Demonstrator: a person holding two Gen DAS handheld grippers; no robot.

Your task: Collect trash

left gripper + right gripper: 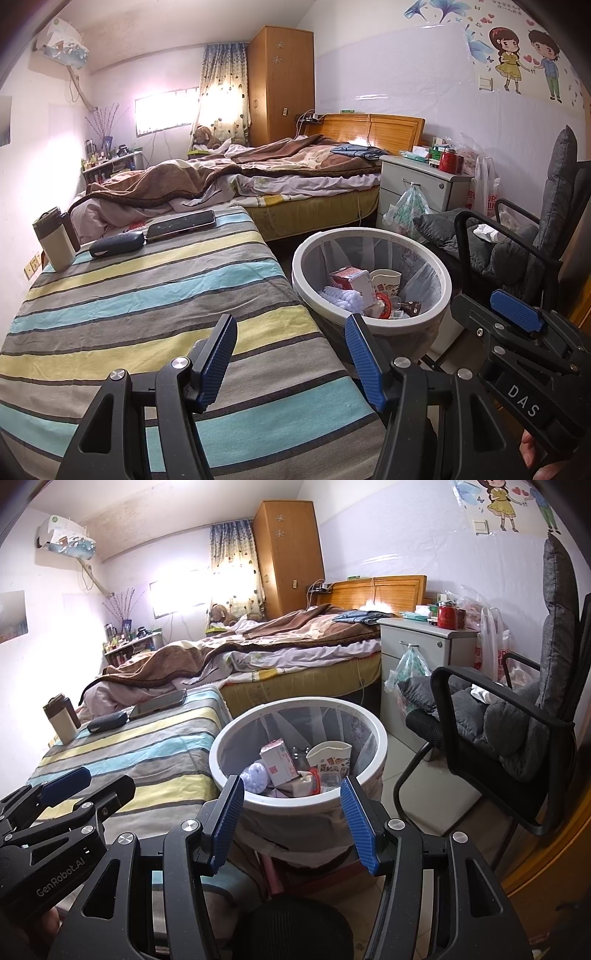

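A white-rimmed mesh trash bin stands on the floor beside a table with a striped cloth. Inside lie a pink-and-white carton, a paper cup, a white fluffy wad and wrappers. My left gripper hovers open over the table's right edge, nothing between its blue pads. My right gripper is open just before the bin's near rim, gripping nothing. Each gripper also shows in the other's view: right gripper, left gripper.
At the table's far end lie a phone, a dark glasses case and a mug. A black chair with grey cushions stands right of the bin. Behind are an unmade bed and a nightstand with a hanging plastic bag.
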